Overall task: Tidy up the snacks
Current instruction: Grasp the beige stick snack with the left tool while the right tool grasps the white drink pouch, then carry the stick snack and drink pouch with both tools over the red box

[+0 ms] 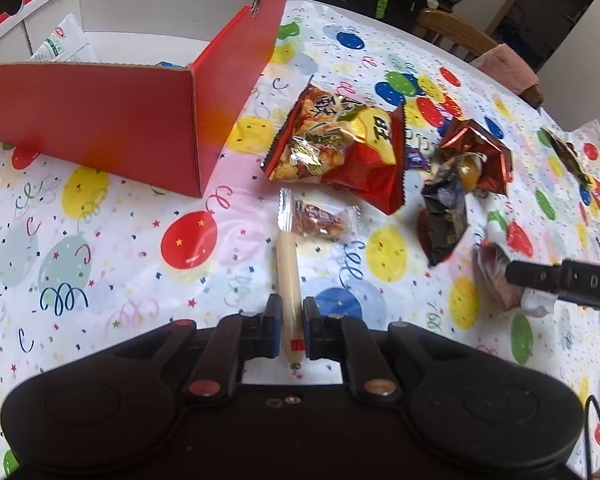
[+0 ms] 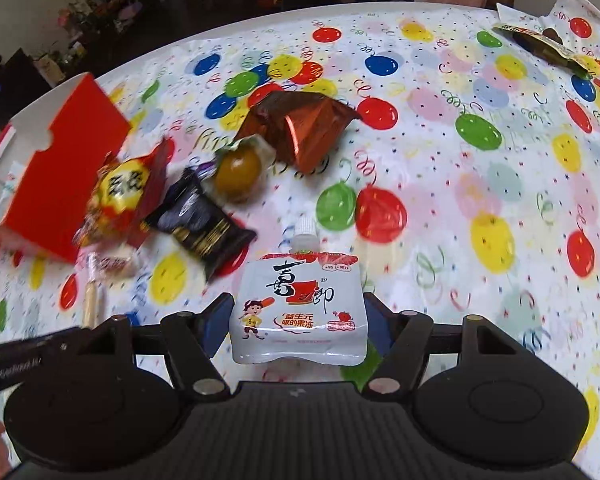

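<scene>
Pickup done: left tool (image 1: 288,326) clenched on sausage (image 1: 288,280), right tool (image 2: 298,320) gripping pouch (image 2: 300,308). Next, carry both over to red box (image 1: 100,120) and release inside.

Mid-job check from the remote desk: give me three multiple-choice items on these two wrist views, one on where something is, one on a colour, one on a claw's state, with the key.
1. Where is the red box in the left wrist view?
A. upper left of the table
B. lower right of the table
C. under the right claw

2. What colour is the cap of the jelly pouch?
A. black
B. white
C. green

3. What is the left claw doing?
A. standing wide open over bare cloth
B. gripping the black packet
C. shut on the sausage stick

Key: 1 A, the box sits up and left of the scattered snacks. 2 B, a white spout cap tops the pouch. 3 C, its pads press both sides of the pale stick.
</scene>
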`<state>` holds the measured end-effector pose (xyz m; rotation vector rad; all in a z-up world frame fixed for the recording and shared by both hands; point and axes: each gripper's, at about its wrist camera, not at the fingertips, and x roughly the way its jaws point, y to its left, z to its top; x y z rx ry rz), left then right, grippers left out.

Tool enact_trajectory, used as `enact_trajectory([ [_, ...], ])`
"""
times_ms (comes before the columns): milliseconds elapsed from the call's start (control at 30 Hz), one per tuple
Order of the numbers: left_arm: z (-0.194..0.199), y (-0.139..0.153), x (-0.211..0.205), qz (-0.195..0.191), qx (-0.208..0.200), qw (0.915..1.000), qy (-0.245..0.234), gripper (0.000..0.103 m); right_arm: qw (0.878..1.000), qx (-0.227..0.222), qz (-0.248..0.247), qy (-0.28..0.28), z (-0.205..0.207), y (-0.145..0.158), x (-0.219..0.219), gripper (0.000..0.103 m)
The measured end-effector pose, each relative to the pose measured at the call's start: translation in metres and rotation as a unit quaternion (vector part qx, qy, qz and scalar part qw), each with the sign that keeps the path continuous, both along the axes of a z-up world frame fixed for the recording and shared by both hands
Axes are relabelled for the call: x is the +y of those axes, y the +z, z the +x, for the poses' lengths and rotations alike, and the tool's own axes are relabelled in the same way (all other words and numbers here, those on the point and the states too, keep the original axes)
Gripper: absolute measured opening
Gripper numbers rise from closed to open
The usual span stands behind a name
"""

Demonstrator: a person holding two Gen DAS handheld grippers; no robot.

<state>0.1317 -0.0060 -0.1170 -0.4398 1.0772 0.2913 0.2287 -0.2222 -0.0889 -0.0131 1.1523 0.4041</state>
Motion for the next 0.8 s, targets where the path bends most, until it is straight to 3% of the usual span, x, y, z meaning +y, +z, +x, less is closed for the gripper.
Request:
enact_trajectory([
  [400,-0.027,0.018,0.005,-0.031,-0.016,0.9991,-0.024,0.008,1.000,-0.002,0.026,0.009,-0.047,0.030,-0.003,0.068],
  [800,-0.049,0.054,0.025,-0.028,-0.041,0.9977,-0.046,0.008,0.998,-0.036,0.039,0.038,-0.072,0.074,0.037,0.068],
])
